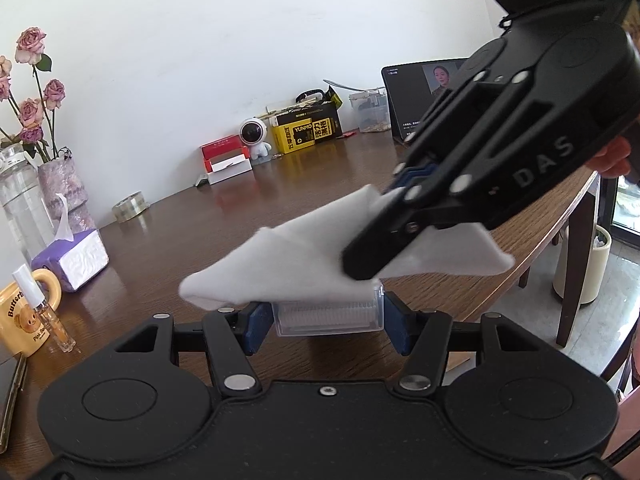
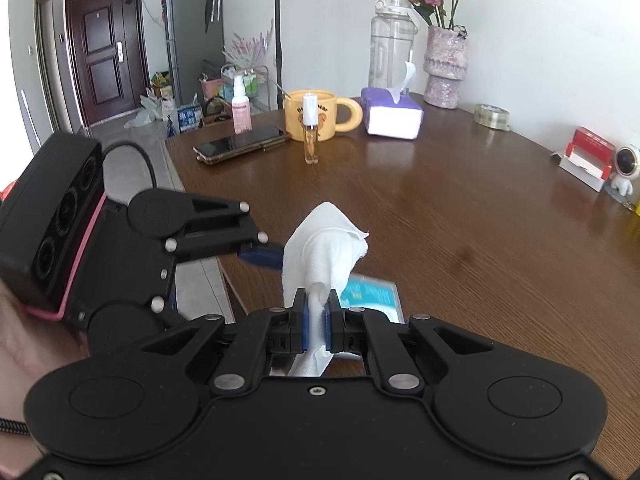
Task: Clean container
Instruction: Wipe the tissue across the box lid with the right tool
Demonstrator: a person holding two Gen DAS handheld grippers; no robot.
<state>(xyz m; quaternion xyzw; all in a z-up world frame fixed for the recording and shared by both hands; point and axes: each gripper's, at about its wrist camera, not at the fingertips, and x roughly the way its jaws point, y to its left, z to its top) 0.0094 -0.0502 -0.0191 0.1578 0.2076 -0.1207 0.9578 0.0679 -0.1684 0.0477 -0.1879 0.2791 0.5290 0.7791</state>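
A small clear plastic container [image 1: 328, 318] sits between the blue pads of my left gripper [image 1: 326, 322], which is shut on its two sides just above the wooden table [image 1: 224, 216]. A white cloth [image 1: 280, 264] lies over its top. My right gripper [image 1: 360, 268] comes in from the upper right, shut on that cloth and pressing down on the container. In the right wrist view the white cloth [image 2: 324, 248] bunches up between the shut right gripper [image 2: 318, 322]; the container's blue label [image 2: 370, 294] shows beneath it, and the left gripper's blue pad [image 2: 260, 257] is at its left.
A purple tissue box [image 1: 72, 258], yellow mug [image 1: 24, 320], small spray bottle [image 1: 44, 308], vase of roses [image 1: 60, 176] and tape roll [image 1: 130, 207] stand to the left. Boxes [image 1: 308, 130] and a tablet [image 1: 420, 92] line the back wall. A phone [image 2: 240, 145] lies near the table's edge.
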